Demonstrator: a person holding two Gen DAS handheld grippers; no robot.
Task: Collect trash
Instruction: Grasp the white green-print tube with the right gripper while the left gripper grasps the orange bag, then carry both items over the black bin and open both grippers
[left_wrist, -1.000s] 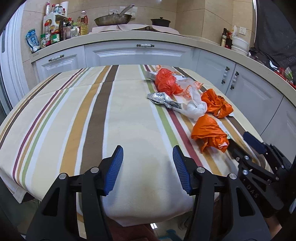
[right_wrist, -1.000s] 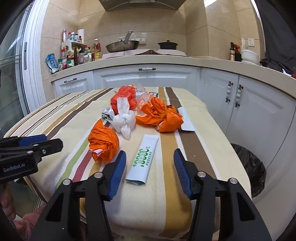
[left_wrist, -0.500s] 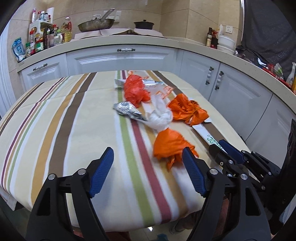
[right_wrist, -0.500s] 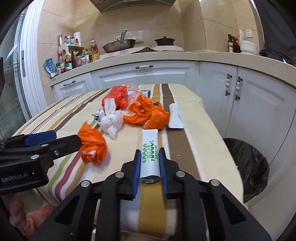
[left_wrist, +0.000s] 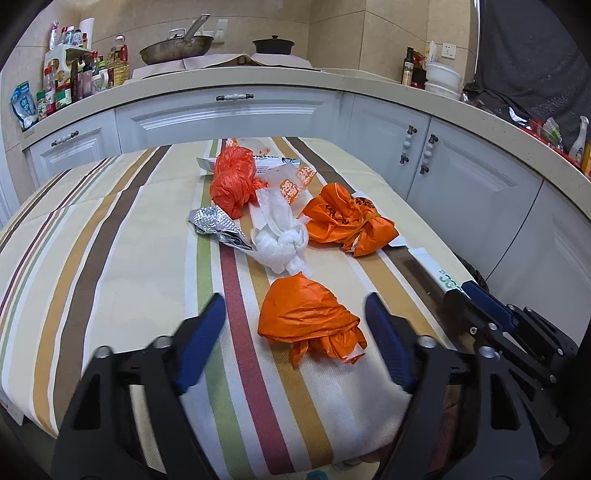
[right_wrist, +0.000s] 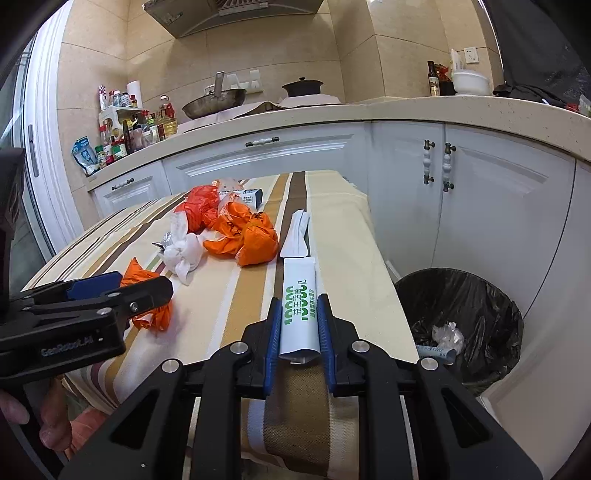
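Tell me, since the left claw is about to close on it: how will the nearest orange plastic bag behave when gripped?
The orange plastic bag looks thin and crumpled, so it will probably squash and feel light. Its loose tails may dangle floppily.

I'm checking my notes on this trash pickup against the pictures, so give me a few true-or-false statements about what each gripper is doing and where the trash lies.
1. The right gripper is shut on the white tube with green print. True.
2. The left gripper is shut on the nearest orange bag. False: its jaws are wide open, with the bag on the striped tablecloth between them.
3. The black-lined trash bin stands on the floor beside the table and already holds some trash. True.
4. The knotted white bag is in the bin. False: it lies on the tablecloth among the orange bags.
5. The crumpled foil wrapper lies on the tablecloth beside the knotted white bag. True.
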